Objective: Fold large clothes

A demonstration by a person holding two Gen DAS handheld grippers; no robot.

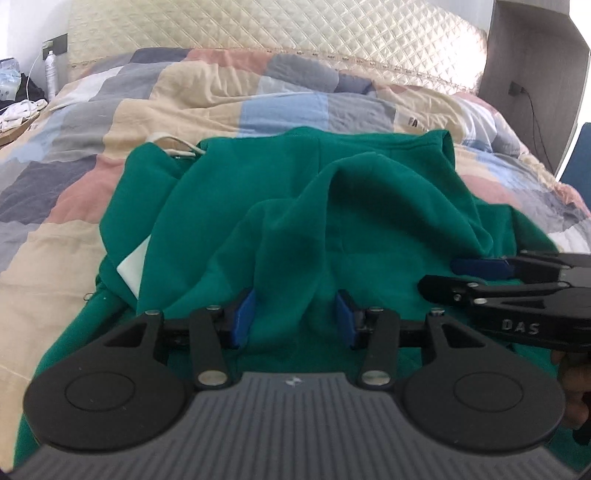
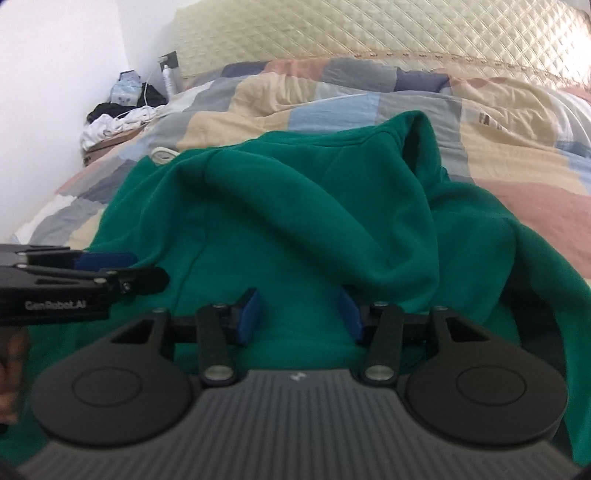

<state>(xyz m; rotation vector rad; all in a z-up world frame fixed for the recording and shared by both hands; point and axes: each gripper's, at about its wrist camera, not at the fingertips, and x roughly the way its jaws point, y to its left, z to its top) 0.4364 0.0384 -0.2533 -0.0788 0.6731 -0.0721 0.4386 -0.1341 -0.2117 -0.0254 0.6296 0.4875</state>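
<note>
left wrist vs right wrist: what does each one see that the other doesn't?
Left wrist only: grey side panel with a plugged-in cable, a white patch on the garment, and the right hand-held gripper entering from the right.
Right wrist only: the left hand-held gripper entering from the left.
Both: green sweatshirt bunched on the patchwork quilt, quilted headboard, bedside clutter, jaws open.

Open left tongs (image 1: 295,319) over green hoodie (image 1: 295,206) (rumpled).

We see soft, even daylight, washed-out white corners, strong fisheye bending at edges; the right view is slightly blurred.
</note>
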